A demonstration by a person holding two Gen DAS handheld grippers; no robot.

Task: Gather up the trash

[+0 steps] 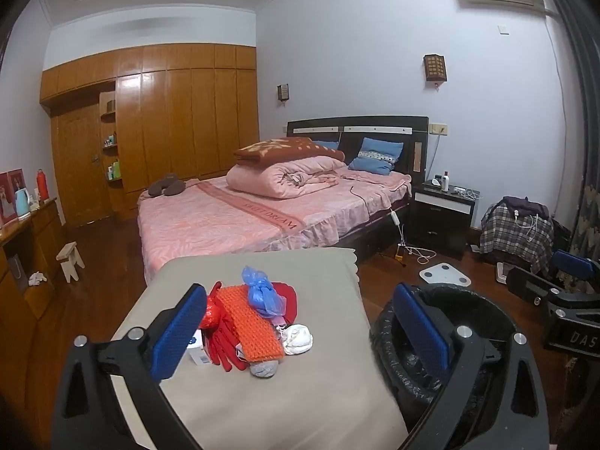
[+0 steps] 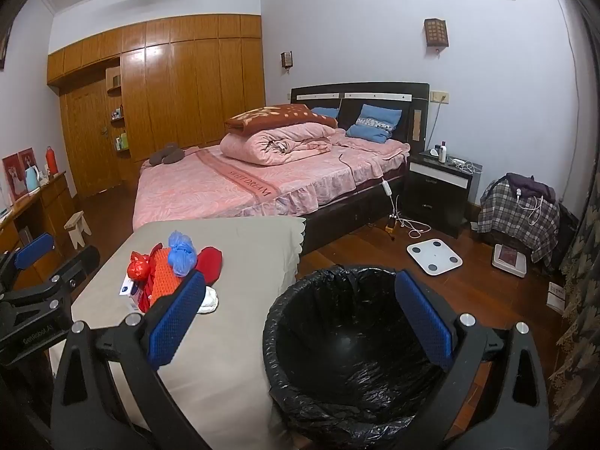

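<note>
A pile of trash lies on a grey-covered table (image 1: 292,382): a blue plastic bag (image 1: 262,294), an orange ridged pad (image 1: 249,324), a red plastic bag (image 1: 210,313), red gloves (image 1: 225,352), a white crumpled wad (image 1: 298,339), a grey wad (image 1: 264,368) and a small white box (image 1: 197,350). A bin lined with a black bag (image 2: 352,341) stands right of the table. My left gripper (image 1: 300,332) is open and empty, above the pile. My right gripper (image 2: 300,318) is open and empty, over the bin's left rim. The pile also shows in the right wrist view (image 2: 176,266).
A bed with pink covers (image 1: 240,217) stands behind the table. A white bathroom scale (image 2: 434,255) lies on the wood floor. A black nightstand (image 2: 437,191) and a chair draped in plaid cloth (image 2: 519,217) stand at right. A wooden dresser (image 1: 26,258) and a small stool (image 1: 71,260) are at left.
</note>
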